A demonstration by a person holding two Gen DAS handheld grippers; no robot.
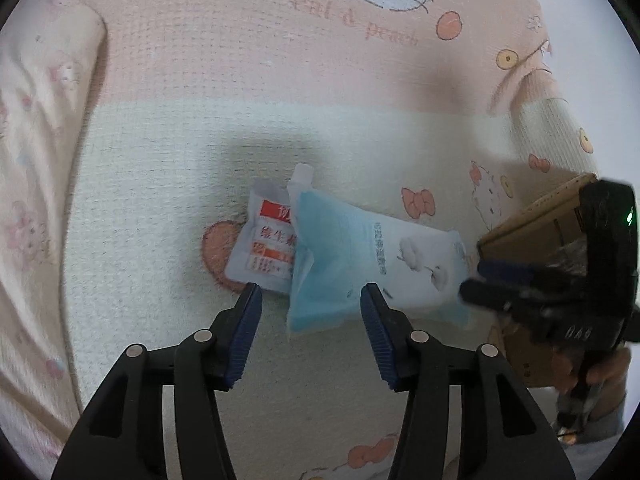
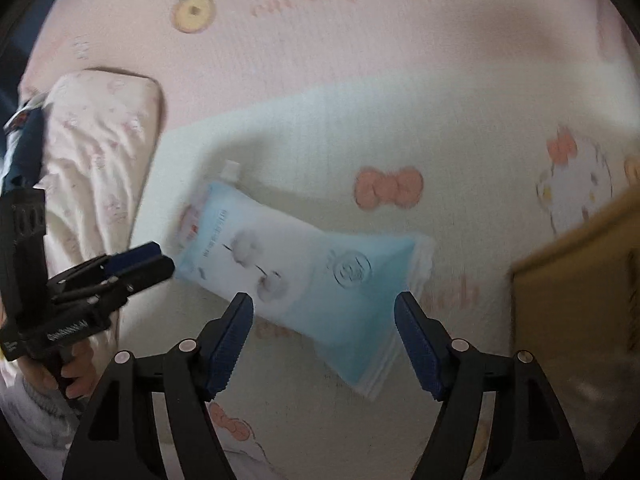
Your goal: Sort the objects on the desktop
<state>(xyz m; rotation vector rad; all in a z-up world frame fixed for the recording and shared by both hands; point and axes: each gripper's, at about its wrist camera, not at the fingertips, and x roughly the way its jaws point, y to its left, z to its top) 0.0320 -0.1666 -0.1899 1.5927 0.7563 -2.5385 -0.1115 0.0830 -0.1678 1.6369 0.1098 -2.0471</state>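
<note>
Bedspread [image 1: 280,80], pink and pale green, cartoon cats and bows, covers surface; pillow [image 2: 100,152] at edge. Blue wipes pack [image 1: 360,256] lies flat mid-spread, overlapping white sachet [image 1: 264,248]. Left gripper [image 1: 311,292] and right gripper [image 2: 324,304] both spread, empty, above pack. Cardboard box [image 2: 580,280] beside. Only left view shows sachet's red print.
</note>
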